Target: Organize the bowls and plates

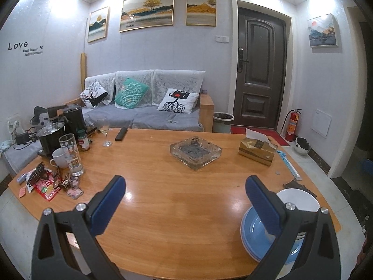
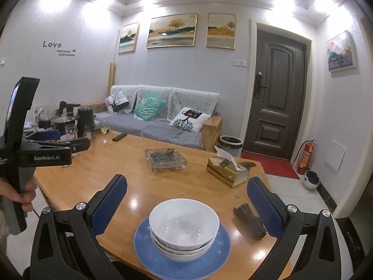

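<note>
White bowls (image 2: 184, 229) nested, sitting on blue plates (image 2: 181, 256) at the near right edge of the wooden table (image 2: 130, 163). Right gripper (image 2: 186, 200) fingers spread wide, hovering over the stack, not touching. Left gripper (image 1: 185, 204) also spread, nothing in it, above bare tabletop left of the stack. Glass ashtray (image 2: 165, 159) mid-table, tissue box (image 2: 227, 169) beside it

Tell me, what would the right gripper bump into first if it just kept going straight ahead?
Probably the white bowls stacked on the blue plate: they sit right between the open right gripper fingers. If it passed above them, the glass ashtray comes next; depth is unclear.
</note>
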A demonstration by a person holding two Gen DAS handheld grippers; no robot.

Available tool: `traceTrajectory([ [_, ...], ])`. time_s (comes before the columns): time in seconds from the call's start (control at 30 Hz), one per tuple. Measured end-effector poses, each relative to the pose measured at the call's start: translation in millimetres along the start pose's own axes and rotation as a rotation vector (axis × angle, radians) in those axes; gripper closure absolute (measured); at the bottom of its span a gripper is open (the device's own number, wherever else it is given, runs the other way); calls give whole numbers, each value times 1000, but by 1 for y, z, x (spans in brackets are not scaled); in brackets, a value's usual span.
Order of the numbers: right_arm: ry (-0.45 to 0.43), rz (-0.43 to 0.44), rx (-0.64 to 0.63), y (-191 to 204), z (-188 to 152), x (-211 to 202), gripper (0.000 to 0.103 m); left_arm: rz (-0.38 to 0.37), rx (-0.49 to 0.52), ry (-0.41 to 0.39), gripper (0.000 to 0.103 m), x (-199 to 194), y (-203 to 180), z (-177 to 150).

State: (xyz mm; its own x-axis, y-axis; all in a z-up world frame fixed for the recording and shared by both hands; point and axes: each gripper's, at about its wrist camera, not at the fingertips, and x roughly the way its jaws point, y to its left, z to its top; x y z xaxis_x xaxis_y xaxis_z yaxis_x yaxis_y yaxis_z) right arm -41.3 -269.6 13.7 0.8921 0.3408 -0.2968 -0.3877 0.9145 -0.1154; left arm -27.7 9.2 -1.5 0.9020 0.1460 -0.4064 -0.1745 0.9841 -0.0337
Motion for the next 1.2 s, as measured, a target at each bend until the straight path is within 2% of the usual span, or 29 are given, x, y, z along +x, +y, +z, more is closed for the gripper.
traceTrajectory([
  [1.2,4,-16,1,-2,-4,3,1,5,23,-26,1,-5,-1,2],
])
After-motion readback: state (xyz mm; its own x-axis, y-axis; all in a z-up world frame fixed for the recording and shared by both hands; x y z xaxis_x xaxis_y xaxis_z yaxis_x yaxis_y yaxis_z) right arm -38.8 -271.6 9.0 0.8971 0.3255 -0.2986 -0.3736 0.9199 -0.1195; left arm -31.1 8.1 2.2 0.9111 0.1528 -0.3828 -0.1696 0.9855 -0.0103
